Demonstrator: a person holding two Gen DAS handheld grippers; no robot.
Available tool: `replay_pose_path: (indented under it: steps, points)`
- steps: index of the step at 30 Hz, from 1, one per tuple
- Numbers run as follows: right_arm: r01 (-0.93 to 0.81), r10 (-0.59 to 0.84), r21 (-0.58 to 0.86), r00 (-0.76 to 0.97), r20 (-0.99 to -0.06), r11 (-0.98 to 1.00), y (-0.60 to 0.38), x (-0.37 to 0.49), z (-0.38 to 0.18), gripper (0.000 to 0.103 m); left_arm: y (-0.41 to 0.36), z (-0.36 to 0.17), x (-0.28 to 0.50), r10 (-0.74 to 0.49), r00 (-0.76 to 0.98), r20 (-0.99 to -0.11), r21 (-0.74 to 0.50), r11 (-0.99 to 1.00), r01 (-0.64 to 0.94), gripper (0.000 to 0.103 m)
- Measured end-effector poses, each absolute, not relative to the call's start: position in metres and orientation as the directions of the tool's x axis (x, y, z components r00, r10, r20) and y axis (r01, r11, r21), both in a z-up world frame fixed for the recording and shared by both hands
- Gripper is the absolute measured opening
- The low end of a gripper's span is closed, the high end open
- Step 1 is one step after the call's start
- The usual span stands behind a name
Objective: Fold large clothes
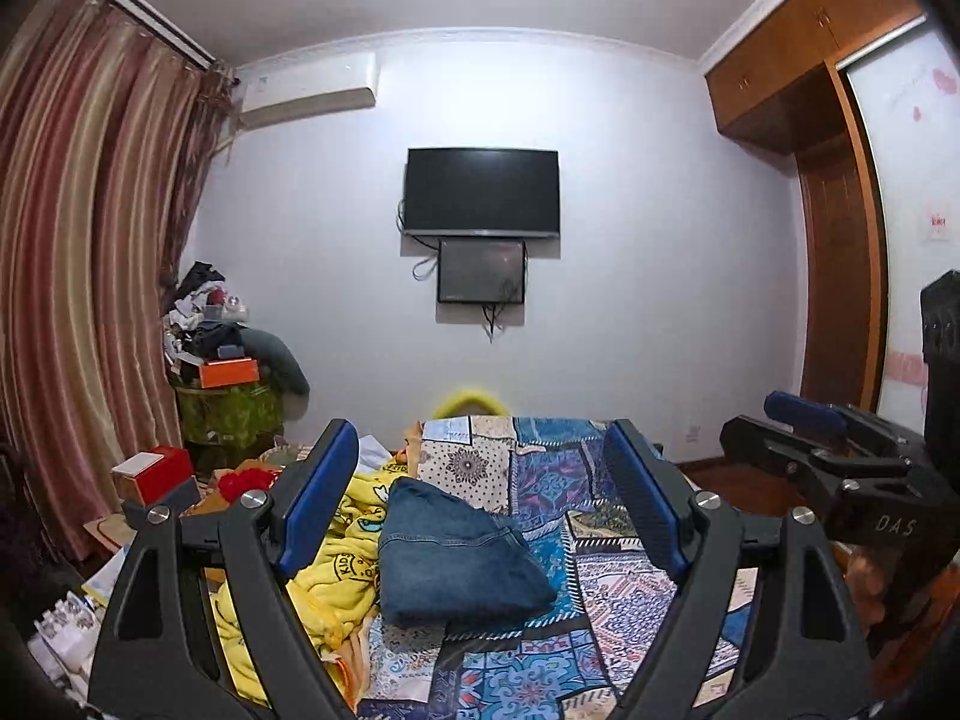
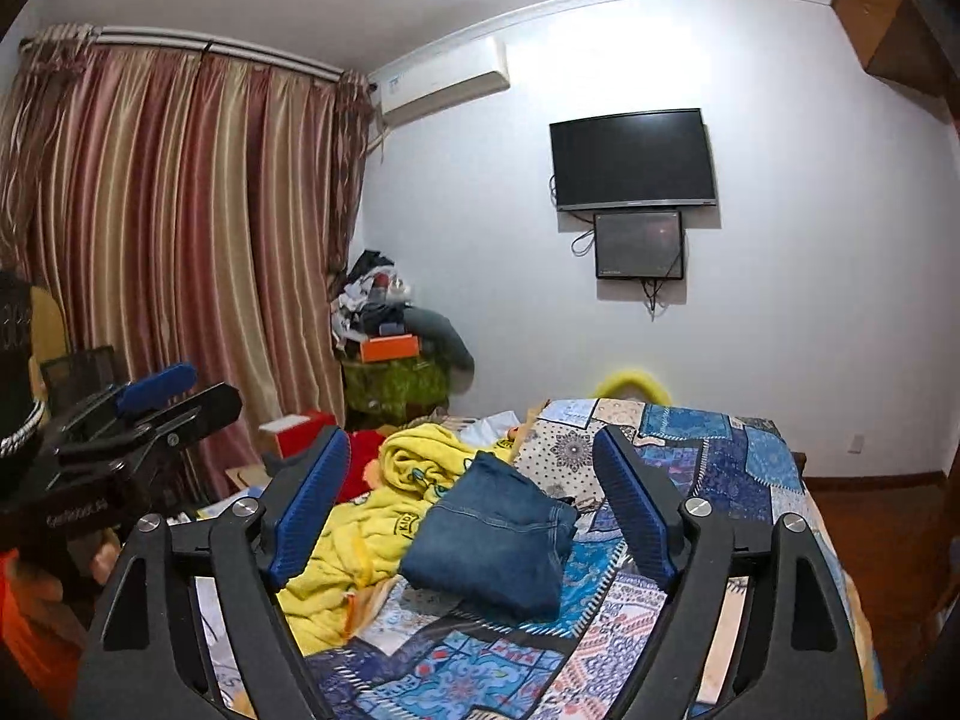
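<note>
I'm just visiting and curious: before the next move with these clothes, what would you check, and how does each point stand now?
1. Left tool open: ok.
2. Right tool open: ok.
3. Both tools holding nothing: ok.
4. Jeans folded into a compact stack on the patchwork bedspread: ok.
5. Yellow garment folded: not ok, it lies crumpled beside the jeans.
6. Jeans lying clear of the yellow garment: cannot tell.

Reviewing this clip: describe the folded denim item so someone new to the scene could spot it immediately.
Start at the bed's blue patchwork cover below the wall-mounted TV. In the middle of it lies the folded jeans, a compact blue denim bundle between the open left gripper fingers. Unlike the crumpled yellow garment touching its left side, it is plain, dark and neatly folded.
</note>
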State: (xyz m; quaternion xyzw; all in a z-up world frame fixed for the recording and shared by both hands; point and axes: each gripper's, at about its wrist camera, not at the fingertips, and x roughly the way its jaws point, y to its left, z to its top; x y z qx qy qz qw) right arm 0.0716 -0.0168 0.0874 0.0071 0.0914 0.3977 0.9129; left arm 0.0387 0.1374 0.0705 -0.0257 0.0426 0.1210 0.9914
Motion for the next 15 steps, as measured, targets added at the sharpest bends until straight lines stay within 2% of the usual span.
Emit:
replay_pose_path:
  steps: [5,7,9,15]
  points:
    - [-0.710,0.711,0.072,0.684,-0.165,0.700,-0.019,0.062,0.087,0.090,0.130,0.067,0.025,0.282,0.957,-0.072,-0.055,0.957,-0.286,0.101]
    - [-0.707,0.707,0.069,0.690,-0.153,0.704,-0.020,0.058,0.088,0.094,0.128,0.066,0.024,0.290,0.954,-0.074,-0.055,0.954,-0.294,0.101]
    - [-0.697,0.699,0.075,0.701,-0.140,0.713,-0.025,0.054,0.088,0.103,0.127,0.065,0.024,0.294,0.953,-0.077,-0.048,0.953,-0.298,0.102]
    - [-0.685,0.690,0.091,0.709,-0.143,0.723,-0.027,0.056,0.089,0.103,0.126,0.062,0.022,0.294,0.952,-0.082,-0.060,0.952,-0.299,0.102]
